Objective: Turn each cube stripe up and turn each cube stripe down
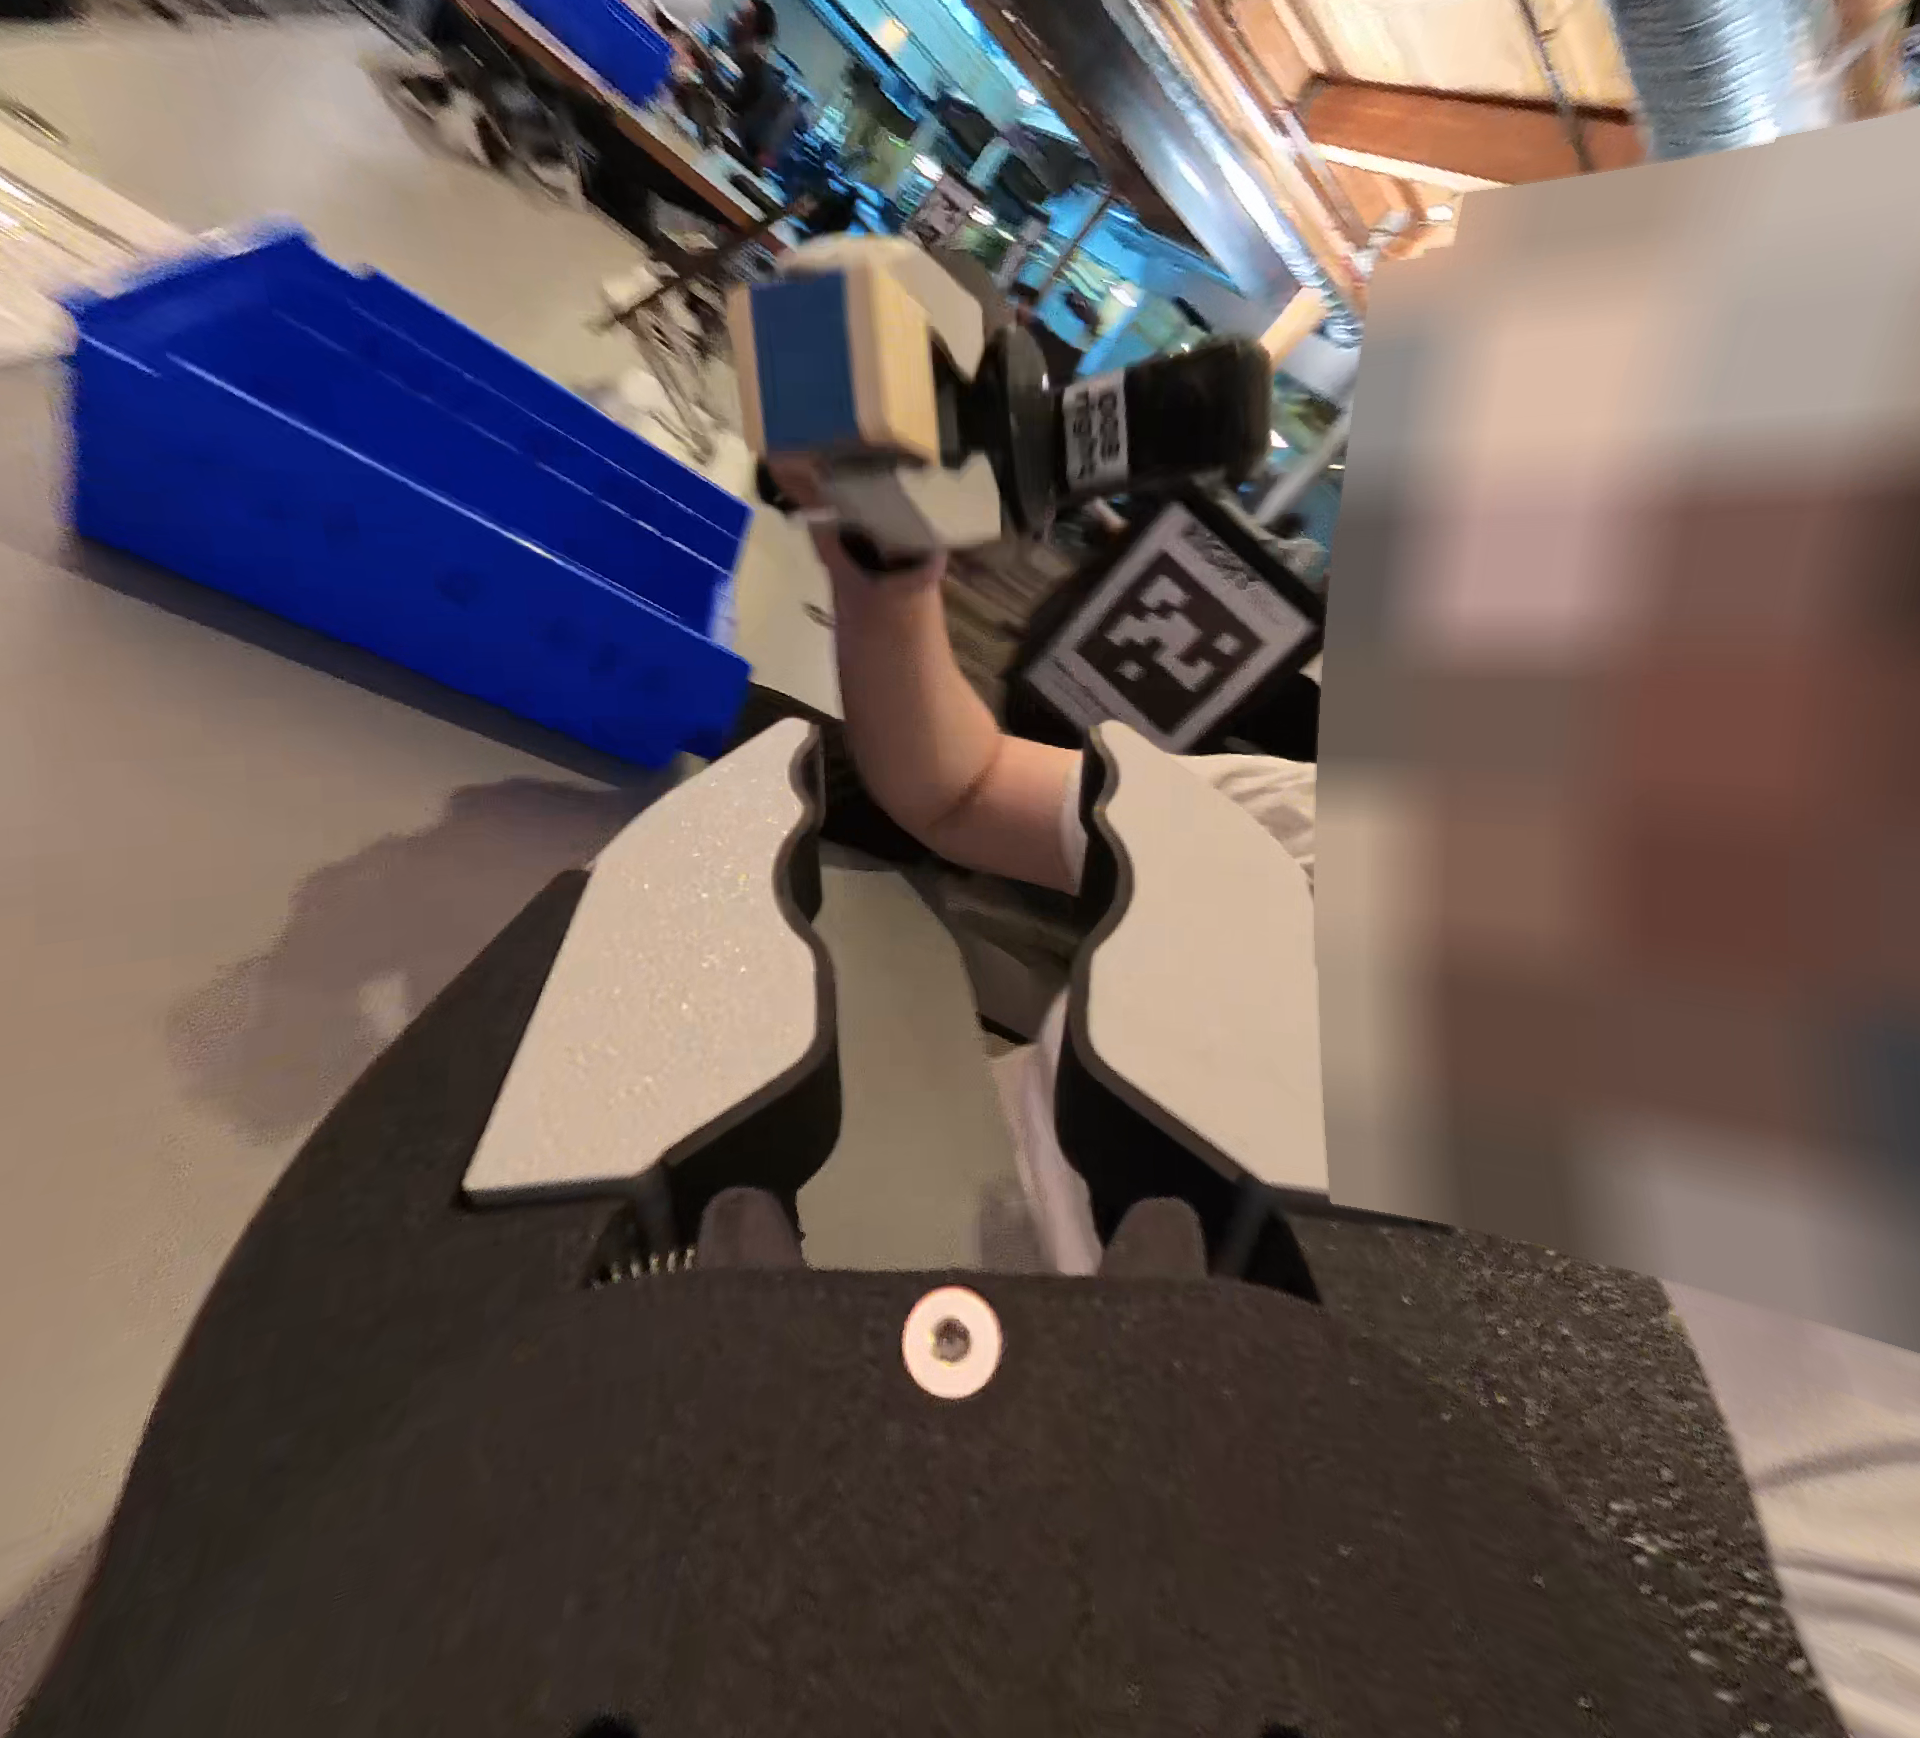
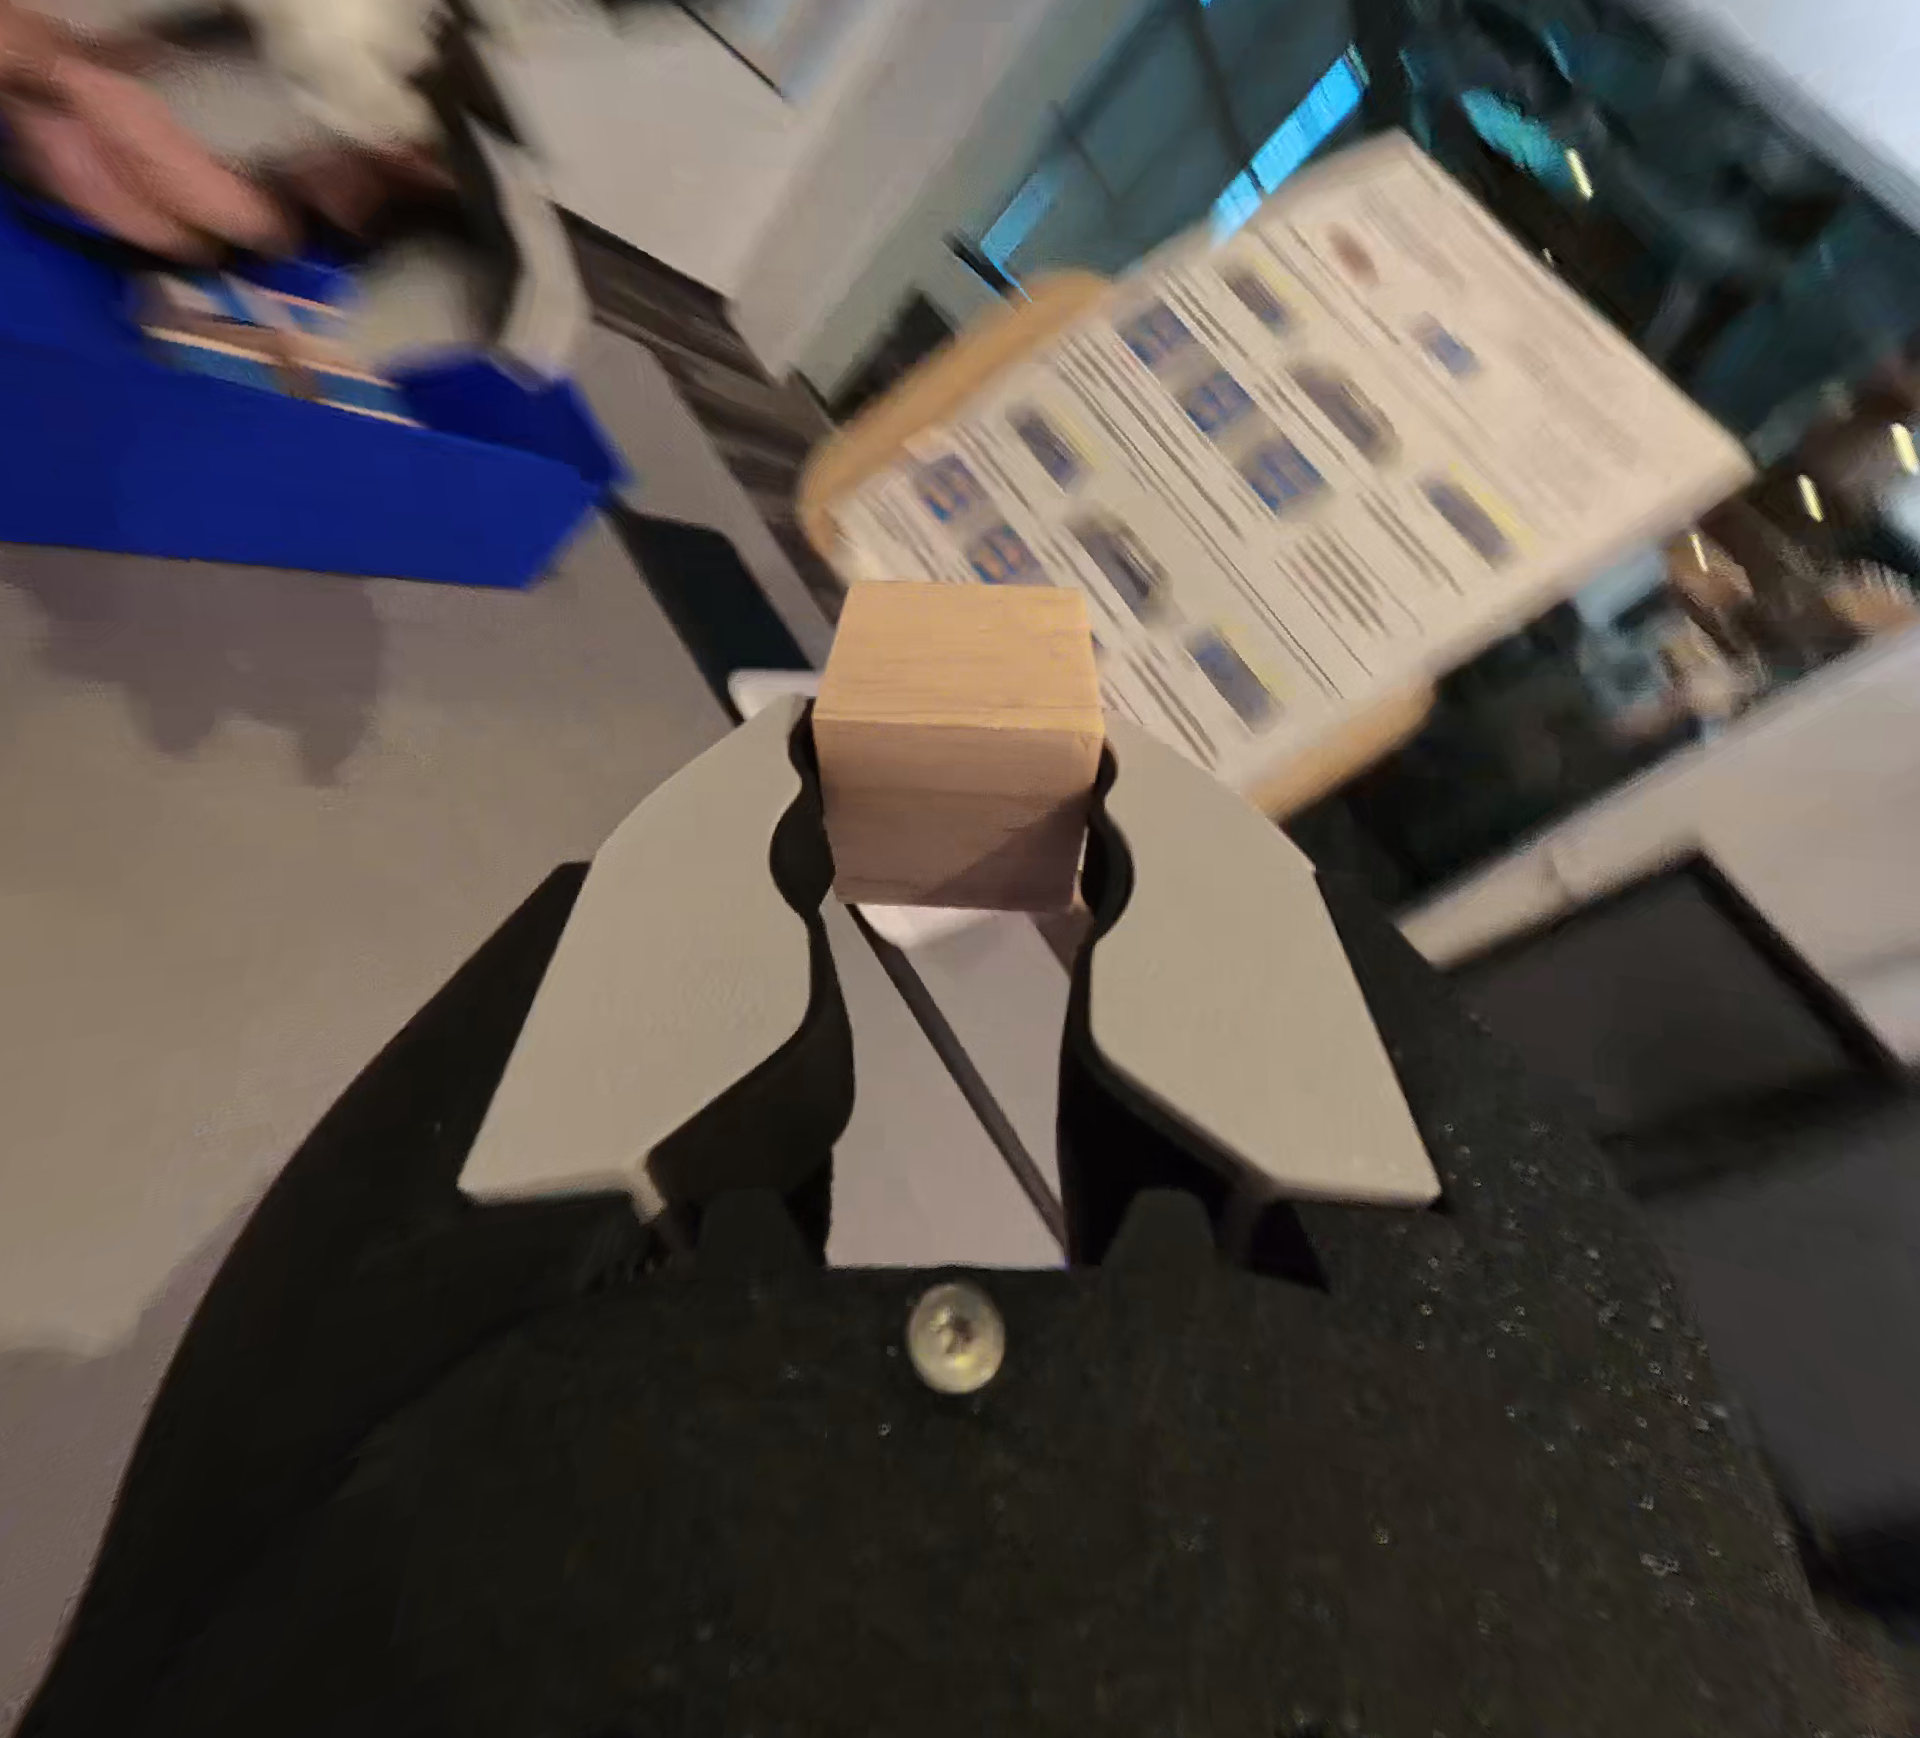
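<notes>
Right gripper (image 2: 956, 774) is clamped on a wooden cube (image 2: 956, 753), both grey fingers (image 2: 686, 940) pressed to its sides, and it's up in the air, clear of the grey table (image 2: 260, 857). From the right wrist view only plain wood faces show, top and near side. Swing to the left wrist view and there's that same cube (image 1: 831, 369) at about 12 o'clock, pinched in the far gripper (image 1: 852, 384), its blue stripe face turned toward this camera, pale wood to the side.

Left gripper (image 1: 951, 753) now: fingers (image 1: 707, 961) parted at a moderate gap, nothing between them, just a bare forearm (image 1: 925, 753) and a white sleeve behind. It hovers over the table (image 1: 208, 857).

Blue bin (image 1: 395, 504) sits at 10 o'clock in the left view, on the table, well apart from the lifted cube. In the right view the bin (image 2: 291, 483) is at 10 o'clock too, with blurred blue-and-wood cubes (image 2: 270, 338) inside, and the left gripper (image 2: 416, 275) smeared by motion above it.

Writing? A black-and-white square marker tag (image 1: 1164, 628) at 2 o'clock in the left view, below the right gripper's black handle. A printed sheet on a wooden clipboard (image 2: 1278, 483) at 1 o'clock in the right view is too blurred to read.
</notes>
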Available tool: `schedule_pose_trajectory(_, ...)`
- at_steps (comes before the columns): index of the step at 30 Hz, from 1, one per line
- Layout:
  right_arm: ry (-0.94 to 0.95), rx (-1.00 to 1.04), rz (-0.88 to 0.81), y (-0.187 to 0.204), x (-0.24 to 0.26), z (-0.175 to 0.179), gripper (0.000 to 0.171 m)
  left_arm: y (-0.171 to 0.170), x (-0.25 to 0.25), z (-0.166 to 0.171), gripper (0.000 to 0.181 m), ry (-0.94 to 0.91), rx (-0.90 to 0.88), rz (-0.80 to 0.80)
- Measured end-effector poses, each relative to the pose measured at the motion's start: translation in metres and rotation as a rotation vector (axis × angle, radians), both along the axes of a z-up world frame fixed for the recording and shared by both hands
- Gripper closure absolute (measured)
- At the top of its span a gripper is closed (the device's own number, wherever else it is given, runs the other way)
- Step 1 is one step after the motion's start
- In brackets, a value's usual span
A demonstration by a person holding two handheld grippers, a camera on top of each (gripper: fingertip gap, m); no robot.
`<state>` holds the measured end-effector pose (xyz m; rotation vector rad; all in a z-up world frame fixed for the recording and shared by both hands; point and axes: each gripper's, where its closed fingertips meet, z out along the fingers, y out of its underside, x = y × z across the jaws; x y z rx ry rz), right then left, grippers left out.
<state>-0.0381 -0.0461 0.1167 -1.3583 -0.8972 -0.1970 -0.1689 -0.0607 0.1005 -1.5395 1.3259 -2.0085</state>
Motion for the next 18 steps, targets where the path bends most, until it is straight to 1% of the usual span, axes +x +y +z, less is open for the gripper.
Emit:
schedule_pose_trajectory(1,0.056,-0.066,-0.099,0.01,0.037,0.002,0.126,0.007,-0.008,0.006,0.135,-0.01,0.051,0.052)
schedule_pose_trajectory(2,0.12,-0.187,-0.208,0.019,0.077,-0.008,0.126,0.013,-0.015,0.012,0.136,-0.017,0.095,0.104)
schedule_pose_trajectory(3,0.189,-0.323,-0.31,0.025,0.116,-0.025,0.125,0.018,-0.022,0.016,0.137,-0.019,0.132,0.153)
schedule_pose_trajectory(5,0.327,-0.585,-0.5,0.03,0.185,-0.074,0.125,0.025,-0.035,0.022,0.139,-0.012,0.188,0.223)
schedule_pose_trajectory(7,0.41,-0.841,-0.634,0.027,0.229,-0.133,0.125,0.028,-0.043,0.023,0.141,0.021,0.22,0.268)
schedule_pose_trajectory(9,0.426,-1.013,-0.732,0.024,0.252,-0.18,0.125,0.029,-0.047,0.022,0.141,0.053,0.257,0.301)
schedule_pose_trajectory(11,0.433,-1.117,-0.795,0.023,0.262,-0.21,0.125,0.028,-0.049,0.024,0.143,0.058,0.282,0.314)
schedule_pose_trajectory(13,0.428,-1.182,-0.864,0.022,0.269,-0.226,0.124,0.026,-0.048,0.027,0.145,0.046,0.283,0.318)
schedule_pose_trajectory(18,0.411,-1.25,-1.021,0.015,0.287,-0.242,0.125,0.022,-0.042,0.019,0.146,0.091,0.28,0.289)
